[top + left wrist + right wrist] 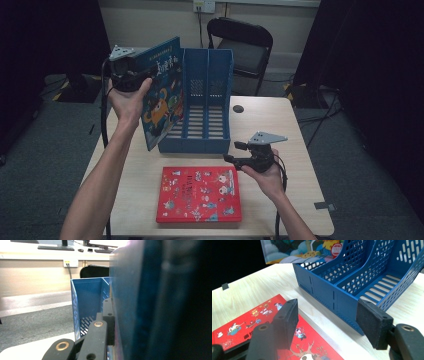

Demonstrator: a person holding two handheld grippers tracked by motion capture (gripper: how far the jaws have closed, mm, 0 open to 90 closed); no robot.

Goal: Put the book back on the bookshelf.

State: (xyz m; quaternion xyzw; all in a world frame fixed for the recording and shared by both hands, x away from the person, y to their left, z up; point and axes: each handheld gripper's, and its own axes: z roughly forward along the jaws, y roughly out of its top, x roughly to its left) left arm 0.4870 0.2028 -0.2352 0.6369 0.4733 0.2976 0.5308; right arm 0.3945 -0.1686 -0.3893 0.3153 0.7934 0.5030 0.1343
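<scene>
Left gripper (pixel 131 75) clamps the blue picture book (pixel 162 95) upright beside the blue file rack (pixel 200 145)'s left compartment; right gripper (pixel 240 152) idles open; align the book's lower edge parallel to the divider before lowering.

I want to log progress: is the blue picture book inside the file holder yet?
Not yet. The blue picture book, clamped in the left gripper, hangs tilted beside the file holder; its slots are empty.
</scene>
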